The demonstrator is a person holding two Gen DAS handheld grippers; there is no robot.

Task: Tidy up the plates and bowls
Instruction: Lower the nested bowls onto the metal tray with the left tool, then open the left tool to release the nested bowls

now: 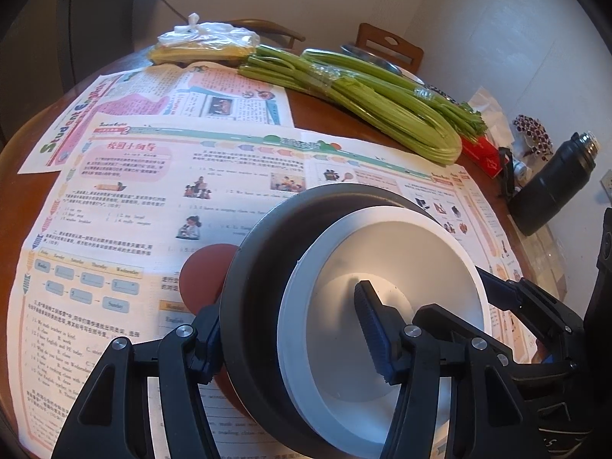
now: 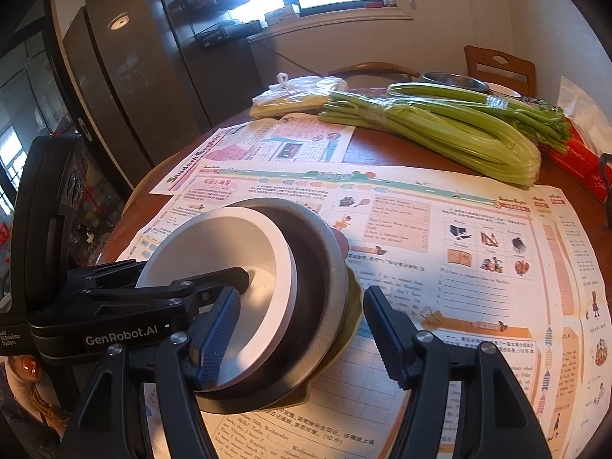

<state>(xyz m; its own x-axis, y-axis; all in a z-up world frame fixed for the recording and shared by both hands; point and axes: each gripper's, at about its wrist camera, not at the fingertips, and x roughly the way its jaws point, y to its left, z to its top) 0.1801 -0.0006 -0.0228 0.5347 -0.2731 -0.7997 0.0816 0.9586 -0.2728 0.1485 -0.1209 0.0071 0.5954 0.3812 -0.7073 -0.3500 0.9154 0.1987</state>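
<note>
A white bowl sits nested in a wider dark steel bowl. They rest on a red plate and a yellow plate on the newspaper-covered table. My left gripper is shut across the left walls, one finger outside the dark bowl and the other inside the white one. My right gripper clamps the opposite side. Its inner pad lies inside the white bowl and its outer finger is at the yellow plate's edge.
Newspaper sheets cover the round wooden table. Celery bunches and a bagged yellow bundle lie at the back. A black flask and a red box stand right. A steel basin and chairs are behind.
</note>
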